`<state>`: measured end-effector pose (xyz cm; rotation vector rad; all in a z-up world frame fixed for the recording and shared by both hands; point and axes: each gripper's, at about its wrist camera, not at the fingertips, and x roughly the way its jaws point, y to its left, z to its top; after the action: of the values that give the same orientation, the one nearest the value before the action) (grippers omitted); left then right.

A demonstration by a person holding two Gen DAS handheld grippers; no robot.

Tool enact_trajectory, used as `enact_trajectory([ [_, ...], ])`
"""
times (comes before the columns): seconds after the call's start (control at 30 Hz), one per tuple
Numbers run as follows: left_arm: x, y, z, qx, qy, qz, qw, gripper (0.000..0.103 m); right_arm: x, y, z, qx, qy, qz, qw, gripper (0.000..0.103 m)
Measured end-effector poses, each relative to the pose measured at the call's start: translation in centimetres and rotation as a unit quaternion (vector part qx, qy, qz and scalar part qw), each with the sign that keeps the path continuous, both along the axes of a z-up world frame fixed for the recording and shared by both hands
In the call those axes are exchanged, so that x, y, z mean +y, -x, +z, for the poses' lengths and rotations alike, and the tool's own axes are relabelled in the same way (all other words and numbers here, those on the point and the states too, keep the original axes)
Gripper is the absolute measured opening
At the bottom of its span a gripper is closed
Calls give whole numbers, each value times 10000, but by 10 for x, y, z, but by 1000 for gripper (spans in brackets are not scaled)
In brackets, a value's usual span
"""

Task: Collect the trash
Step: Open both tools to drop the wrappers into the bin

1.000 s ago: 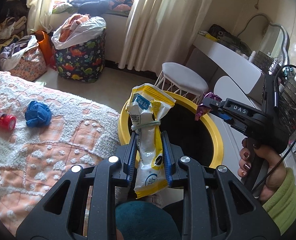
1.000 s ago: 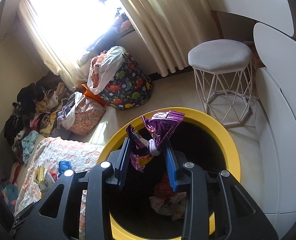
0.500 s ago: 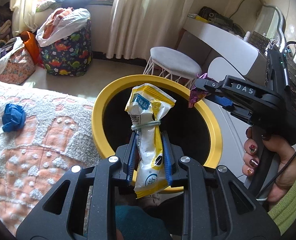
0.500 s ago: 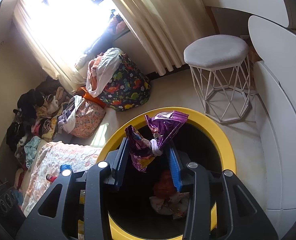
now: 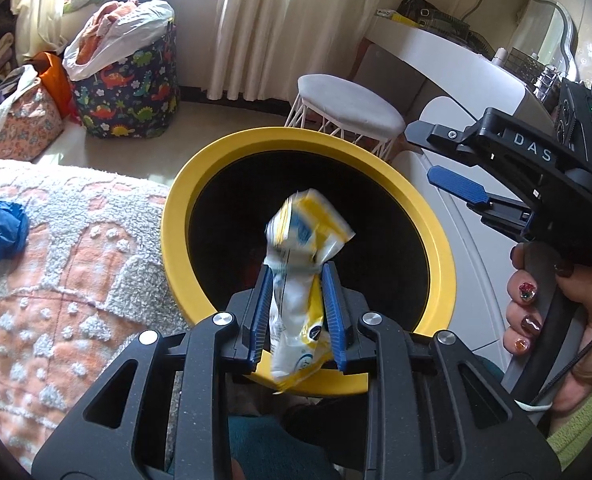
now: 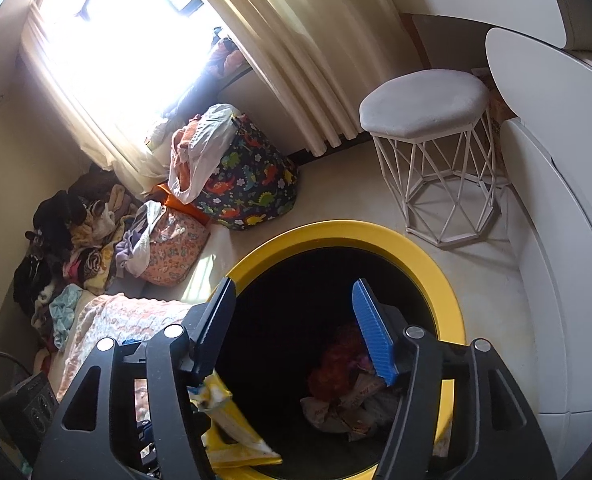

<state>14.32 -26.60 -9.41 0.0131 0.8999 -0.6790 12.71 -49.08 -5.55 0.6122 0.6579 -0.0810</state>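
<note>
A round bin with a yellow rim (image 5: 176,216) and black inside stands on the floor by the bed; it also shows in the right wrist view (image 6: 435,264). My left gripper (image 5: 296,276) holds a yellow and white wrapper (image 5: 296,312) over the bin, the fingers slightly apart and the wrapper blurred and tilting forward. My right gripper (image 6: 292,292) is open and empty above the bin; it shows in the left wrist view (image 5: 455,184) at the right. Crumpled trash (image 6: 347,392) lies at the bin's bottom. A blue crumpled piece (image 5: 6,230) lies on the bed.
A white wire-legged stool (image 6: 427,108) stands behind the bin. A white curved desk (image 5: 447,60) is at the right. A dinosaur-print laundry bag (image 5: 128,80) and piles of clothes (image 6: 60,240) stand by the window. The bedspread (image 5: 56,280) is at the left.
My right gripper has opened and the purple wrapper it held is gone from it. My left gripper moved over the bin and its fingers have loosened on the yellow wrapper, which tilts forward.
</note>
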Motion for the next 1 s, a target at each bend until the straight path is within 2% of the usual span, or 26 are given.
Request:
enact_trajectory([
  [0.1,3,-1,3,-49,51,57,10000,52,0,0,1,-5,17,-1,10000,67],
  [0.17,6,-1,5,-81,91,122,9999,59,1,0,2,-21,33,7,10000,70],
  [0.23,11,0,8,-148,112,231,9996,78,4,0,4,-55,62,47,10000,73],
  [0.33,22,1,12,-276,160,431,9986,92,8,-1,7,-96,148,134,9998,74],
  [0.6,60,3,24,-714,-54,1107,9913,92,29,-6,12,-236,300,435,9983,75],
  [1.0,128,-5,38,-1121,-116,1994,9734,92,87,-13,22,-467,640,1161,9901,75],
])
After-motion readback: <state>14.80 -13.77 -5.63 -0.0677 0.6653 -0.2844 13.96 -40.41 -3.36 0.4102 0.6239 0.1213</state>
